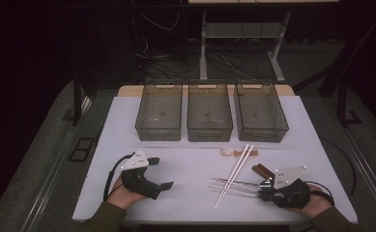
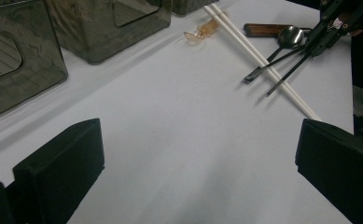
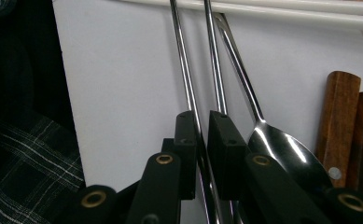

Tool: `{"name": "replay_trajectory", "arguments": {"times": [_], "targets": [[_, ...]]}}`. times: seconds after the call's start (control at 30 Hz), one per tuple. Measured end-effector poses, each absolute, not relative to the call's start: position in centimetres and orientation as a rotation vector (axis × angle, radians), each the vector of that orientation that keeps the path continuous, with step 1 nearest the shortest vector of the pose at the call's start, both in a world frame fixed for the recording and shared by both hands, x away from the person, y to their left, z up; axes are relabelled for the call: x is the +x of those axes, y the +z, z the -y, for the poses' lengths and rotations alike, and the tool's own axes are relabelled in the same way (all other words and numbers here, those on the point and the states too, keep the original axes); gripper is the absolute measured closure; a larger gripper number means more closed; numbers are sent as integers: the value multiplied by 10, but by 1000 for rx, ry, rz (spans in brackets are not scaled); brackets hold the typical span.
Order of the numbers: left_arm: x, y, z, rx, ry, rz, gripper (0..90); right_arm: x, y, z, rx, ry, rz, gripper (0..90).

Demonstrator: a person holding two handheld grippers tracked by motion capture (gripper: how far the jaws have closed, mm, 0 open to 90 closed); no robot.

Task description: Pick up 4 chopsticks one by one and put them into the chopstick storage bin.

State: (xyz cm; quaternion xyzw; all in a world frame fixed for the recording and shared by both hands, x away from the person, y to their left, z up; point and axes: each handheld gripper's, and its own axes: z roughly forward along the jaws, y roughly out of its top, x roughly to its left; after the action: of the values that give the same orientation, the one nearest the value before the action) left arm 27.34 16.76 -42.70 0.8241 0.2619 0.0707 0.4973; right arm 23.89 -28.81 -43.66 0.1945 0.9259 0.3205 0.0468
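Note:
My right gripper (image 1: 263, 187) rests at the table's front right, shut on a pair of thin metal chopsticks (image 1: 234, 186) that point left. In the right gripper view the jaws (image 3: 202, 119) pinch one rod (image 3: 184, 84), and the second rod (image 3: 214, 70) runs close beside it. A metal spoon (image 3: 286, 154) lies just to the right, next to two wooden handles (image 3: 342, 121). White chopsticks (image 1: 238, 171) lie diagonally across the metal ones. My left gripper (image 1: 160, 172) sits at the front left, open over bare table, its pads (image 2: 58, 172) wide apart.
Three dark see-through bins (image 1: 209, 112) stand in a row at the back of the white table (image 1: 195, 164). A small amber spoon-like piece (image 1: 230, 153) lies in front of the middle and right bins. The table's front edge is near both hands.

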Motion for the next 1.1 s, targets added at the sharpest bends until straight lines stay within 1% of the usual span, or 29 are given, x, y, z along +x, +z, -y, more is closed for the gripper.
{"name": "replay_trajectory", "arguments": {"times": [0.6, 0.77, 1.1], "targets": [[273, -428, -167, 1999, 168, -631, 0, 240, -440, 284, 554, 968, -2851, 817], [273, -428, -167, 1999, 168, -630, 0, 241, -441, 285, 526, 971, -2853, 838], [273, -428, -166, 1999, 167, -630, 0, 241, -441, 285, 516, 973, -2853, 849]]}}
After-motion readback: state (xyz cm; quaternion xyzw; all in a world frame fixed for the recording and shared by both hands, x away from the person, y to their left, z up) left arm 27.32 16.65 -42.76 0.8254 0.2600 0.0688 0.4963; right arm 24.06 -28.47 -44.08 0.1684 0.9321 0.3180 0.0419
